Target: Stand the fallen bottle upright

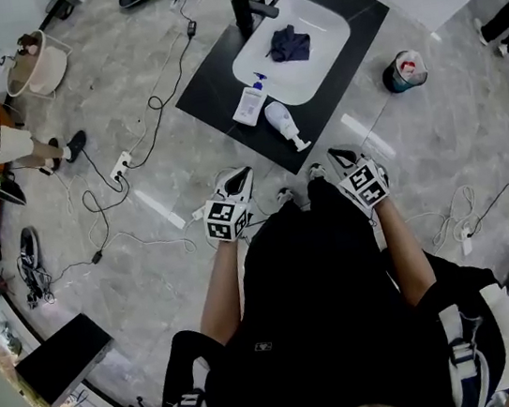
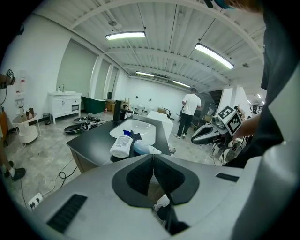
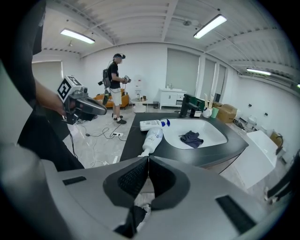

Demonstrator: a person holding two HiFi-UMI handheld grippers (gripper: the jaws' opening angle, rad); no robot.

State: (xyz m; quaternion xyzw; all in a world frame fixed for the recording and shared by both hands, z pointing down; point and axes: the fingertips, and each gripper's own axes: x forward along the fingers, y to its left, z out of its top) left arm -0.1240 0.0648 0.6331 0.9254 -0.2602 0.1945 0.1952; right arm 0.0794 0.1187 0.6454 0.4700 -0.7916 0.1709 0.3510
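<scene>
Two bottles are seen lying side by side on the bench (image 1: 216, 82) by the sink (image 1: 327, 24): blue-capped bottle (image 1: 251, 102), white bottle (image 1: 283, 122). Left tongs (image 1: 241, 177) and right tongs (image 1: 339, 157) are held closed, empty, short of the bench.

A big recording studio or test hall fitted out as a mock bathroom. Ahead of the left hand-held gripper (image 1: 242, 175) a freestanding black counter (image 1: 214, 88) with a white sink (image 1: 327, 26) stands on a stone-look floor (image 1: 88, 294) strewn with cables (image 1: 156, 102). Further left is a white vanity (image 2: 65, 104), and strip lights (image 2: 125, 35) line the ribbed ceiling above.
</scene>
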